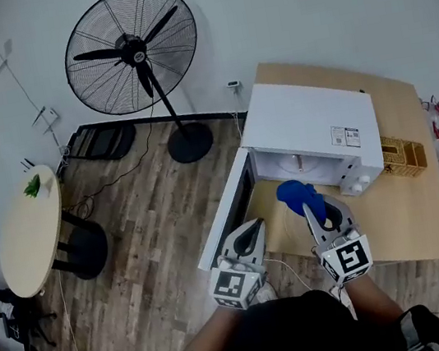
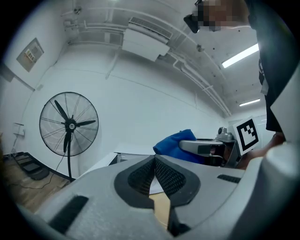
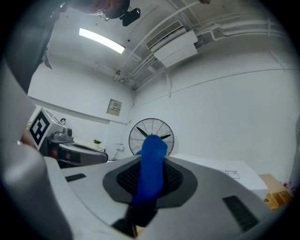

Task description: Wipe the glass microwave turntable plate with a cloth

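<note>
**Blue cloth pinched at the open microwave; wipe not begun**

Wooden surface carries the white microwave, which serves as landmark. Standing fan well off to its left, on the floor. Round table farther left again. Microwave door swung open on the left side. Brown box just beside the microwave's right flank.

Blue cloth hangs just in front of the open cavity, clamped in the right claw, with a fold standing up past the tips. Left claw sits in front of the door, tips closed together on nothing.

The glass turntable plate is not clearly made out. The cavity floor shows pale, so it is probably inside.

Risks, as judged:
- The cloth is held by one narrow pinch, so scrubbing drag could pull it free.
- The plate is loose glass, so a push could spin it or tip it off its hub; the left claw would have to open before it could steady the plate.
- The cavity is tight, so a claw could knock the frame or door.

Count: one surface, one fan, one microwave, one round table, one box, one cloth, two claws.
</note>
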